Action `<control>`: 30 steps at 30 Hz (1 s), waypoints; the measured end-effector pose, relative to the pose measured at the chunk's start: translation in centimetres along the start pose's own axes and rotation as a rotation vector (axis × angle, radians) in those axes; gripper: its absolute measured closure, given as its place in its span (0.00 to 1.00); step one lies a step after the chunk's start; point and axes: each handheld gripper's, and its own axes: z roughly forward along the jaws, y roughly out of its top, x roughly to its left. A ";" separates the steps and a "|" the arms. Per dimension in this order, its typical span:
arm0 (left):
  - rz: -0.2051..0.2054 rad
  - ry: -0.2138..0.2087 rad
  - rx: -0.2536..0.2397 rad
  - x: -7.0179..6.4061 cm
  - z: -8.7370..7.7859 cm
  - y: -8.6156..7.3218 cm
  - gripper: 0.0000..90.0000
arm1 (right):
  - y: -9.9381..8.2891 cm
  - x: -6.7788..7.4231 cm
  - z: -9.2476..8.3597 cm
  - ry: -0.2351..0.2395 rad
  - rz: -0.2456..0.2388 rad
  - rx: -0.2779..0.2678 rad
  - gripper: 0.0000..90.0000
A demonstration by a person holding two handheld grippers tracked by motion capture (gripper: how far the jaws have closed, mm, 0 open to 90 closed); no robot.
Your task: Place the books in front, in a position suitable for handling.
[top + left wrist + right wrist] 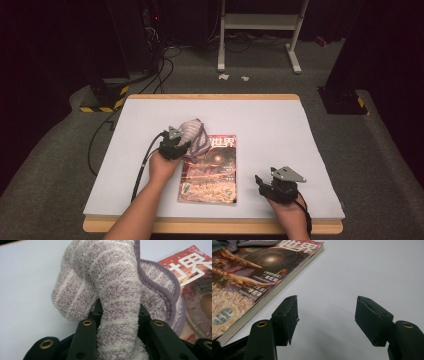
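A fluffy purple-and-white striped cloth (pixel 196 133) lies bunched at the top left corner of a magazine (pixel 210 172) with a reddish cover. My left gripper (pixel 184 142) is shut on a fold of the cloth (pixel 107 272), which rises between its two black jaws; the magazine (pixel 197 277) shows behind it at the right. My right gripper (pixel 260 181) rests low on the white table cover to the right of the magazine, apart from it. Its jaws (pixel 327 315) stand open with bare table between them. The magazine (pixel 244 277) lies to their left, with an edge of the cloth (pixel 249 243) on its far end.
The white-covered table (pixel 270 120) has a wooden rim along its near and far edges. Beyond it on the grey floor stand a white metal frame (pixel 260 30), black cables (pixel 160 70) and two dark stands with yellow-black striped bases (pixel 102 97).
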 end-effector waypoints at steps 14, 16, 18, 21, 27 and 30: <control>-0.094 0.105 0.004 5.6 -6.9 -4.7 0.79 | 0.2 0.4 0.0 0.001 -0.012 -0.003 0.39; -0.104 0.119 0.016 5.8 -7.6 -5.6 0.78 | 0.2 0.3 0.0 0.000 -0.010 -0.004 0.39; -0.123 0.125 0.016 6.0 -8.2 -6.4 0.78 | 0.2 0.3 0.0 0.002 -0.008 -0.003 0.39; -0.120 0.144 0.021 6.3 -8.6 -7.3 0.76 | 0.1 0.4 0.1 0.002 -0.011 0.000 0.39; -0.141 0.145 0.018 7.0 -8.8 -8.0 0.73 | 0.2 0.4 0.1 0.001 -0.015 -0.001 0.39; -0.164 0.097 0.015 7.5 -8.8 -8.5 0.65 | 0.2 0.4 0.0 0.000 -0.017 -0.002 0.39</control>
